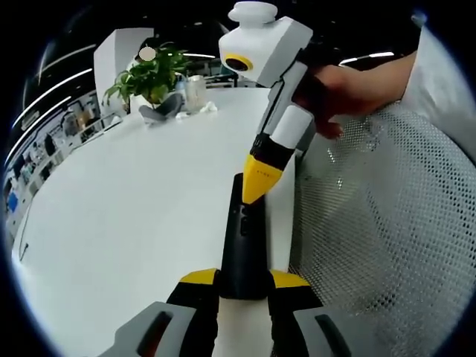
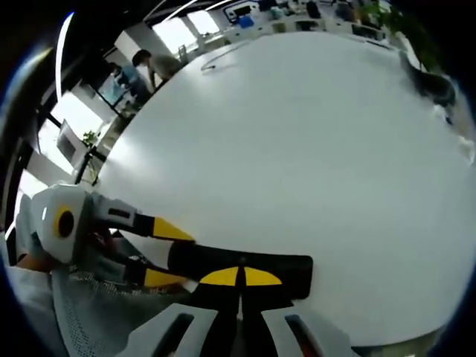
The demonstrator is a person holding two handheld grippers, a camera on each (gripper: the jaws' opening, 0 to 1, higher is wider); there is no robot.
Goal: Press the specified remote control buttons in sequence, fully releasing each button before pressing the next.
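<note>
Remote control point(image 1: 244, 245), black and slim, clamped at its near end between the 2 yellow-tipped jaws of the left gripper point(image 1: 244, 281), lying lengthwise out over the white table point(image 1: 126, 216) near its edge. Seen from the right gripper view as a dark bar point(image 2: 245, 269) running across the bottom of the tabletop point(image 2: 297, 149), with the left gripper point(image 2: 167, 253) coming in from the left, 1 yellow tip on each side of the remote's end. Right gripper point(image 2: 240, 277) clenched, its 2 yellow tips pressed together and resting on the remote's upper face. Same gripper point(image 1: 256, 192) in the left gripper view reaching down from above, held by a hand point(image 1: 335, 93), yellow point touching the remote near its far end. White mesh chair back point(image 1: 387, 223) just beside the table edge. Potted plant point(image 1: 152, 78) at the table's far end. People point(image 2: 145, 67) standing well beyond the table.
</note>
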